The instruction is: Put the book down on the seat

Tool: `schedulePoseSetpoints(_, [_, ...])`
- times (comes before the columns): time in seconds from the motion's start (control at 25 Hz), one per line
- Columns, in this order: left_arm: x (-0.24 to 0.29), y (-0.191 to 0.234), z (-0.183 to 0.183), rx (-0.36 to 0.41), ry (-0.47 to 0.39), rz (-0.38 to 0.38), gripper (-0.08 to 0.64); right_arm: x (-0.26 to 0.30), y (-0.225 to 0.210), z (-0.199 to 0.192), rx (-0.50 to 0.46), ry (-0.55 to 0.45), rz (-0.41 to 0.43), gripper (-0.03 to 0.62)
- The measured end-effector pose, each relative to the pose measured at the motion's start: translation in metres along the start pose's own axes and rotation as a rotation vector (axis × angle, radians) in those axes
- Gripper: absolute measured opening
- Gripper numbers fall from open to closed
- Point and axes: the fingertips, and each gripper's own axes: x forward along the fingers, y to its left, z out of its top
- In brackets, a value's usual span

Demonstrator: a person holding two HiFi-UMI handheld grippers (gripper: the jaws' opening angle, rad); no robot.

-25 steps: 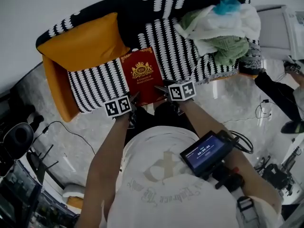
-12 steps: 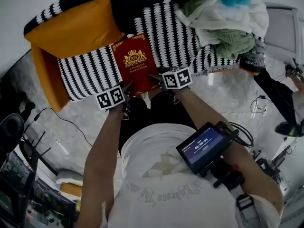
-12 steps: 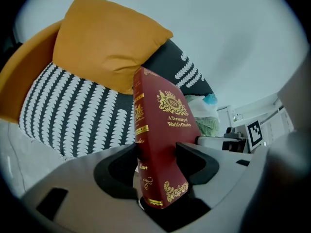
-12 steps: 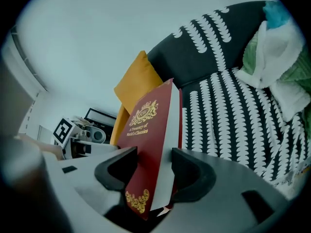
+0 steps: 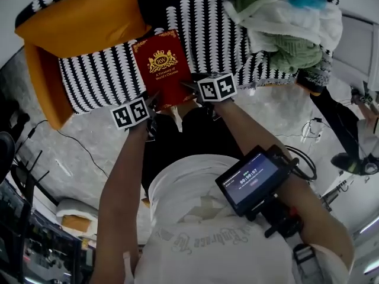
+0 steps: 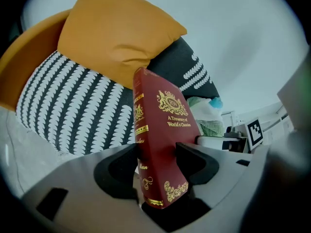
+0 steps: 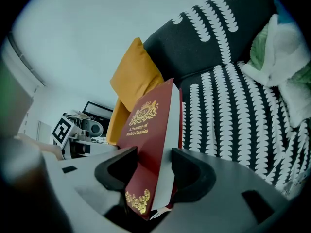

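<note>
While both grippers clamp its near corners, the red hardback book [image 5: 161, 68] lies cover-up over the striped sofa seat [image 5: 98, 81], between the orange pillow [image 5: 83, 16] and the laundry heap [image 5: 284, 28]. Whether it rests on the fabric is unclear. The left gripper [image 6: 158, 161] pinches the spine corner, and the right gripper [image 7: 153, 171] pinches the page-edge corner. Its near end sits at the seat's front edge, so releasing here could tip it to the floor, and one-sided release would twist it.

Head cam steep down; L/R gripper views close-up, share book [image 5: 160, 70]
</note>
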Motion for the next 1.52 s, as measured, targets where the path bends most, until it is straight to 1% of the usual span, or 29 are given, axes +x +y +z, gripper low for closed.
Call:
schedulePoseSetpoints(0.2, [0.005, 0.010, 0.004, -0.024, -0.010, -0.001, 0.256, 0.009, -0.001, 0.007, -0.020, 0.018, -0.006, 0.232])
schedulePoseSetpoints(0.4, [0.024, 0.017, 0.010, -0.014, -0.007, -0.001, 0.256, 0.021, -0.019, 0.009, -0.002, 0.010, -0.002, 0.231])
schedulePoseSetpoints(0.64, [0.038, 0.035, 0.019, 0.008, -0.010, 0.012, 0.256, 0.043, -0.031, 0.008, 0.042, -0.015, -0.002, 0.230])
schedulePoseSetpoints(0.8, [0.051, 0.044, 0.016, -0.002, -0.008, 0.017, 0.255, 0.054, -0.042, 0.006, 0.039, -0.017, -0.001, 0.227])
schedulePoseSetpoints(0.96, [0.066, 0.047, 0.015, 0.005, -0.008, 0.025, 0.255, 0.060, -0.056, 0.004, 0.026, -0.019, -0.002, 0.227])
schedulePoseSetpoints(1.16, [0.081, 0.058, 0.018, 0.043, 0.012, 0.038, 0.255, 0.075, -0.067, 0.001, 0.013, -0.021, -0.005, 0.225])
schedulePoseSetpoints(1.28, [0.094, 0.067, 0.018, 0.073, 0.014, 0.054, 0.255, 0.087, -0.079, -0.002, -0.014, -0.029, -0.008, 0.225])
schedulePoseSetpoints(1.4, [0.105, 0.073, 0.012, 0.104, 0.010, 0.085, 0.253, 0.093, -0.089, -0.008, -0.033, -0.042, -0.010, 0.224])
schedulePoseSetpoints(1.52, [0.108, 0.073, 0.007, 0.113, 0.004, 0.080, 0.253, 0.095, -0.092, -0.014, -0.037, -0.041, -0.012, 0.224])
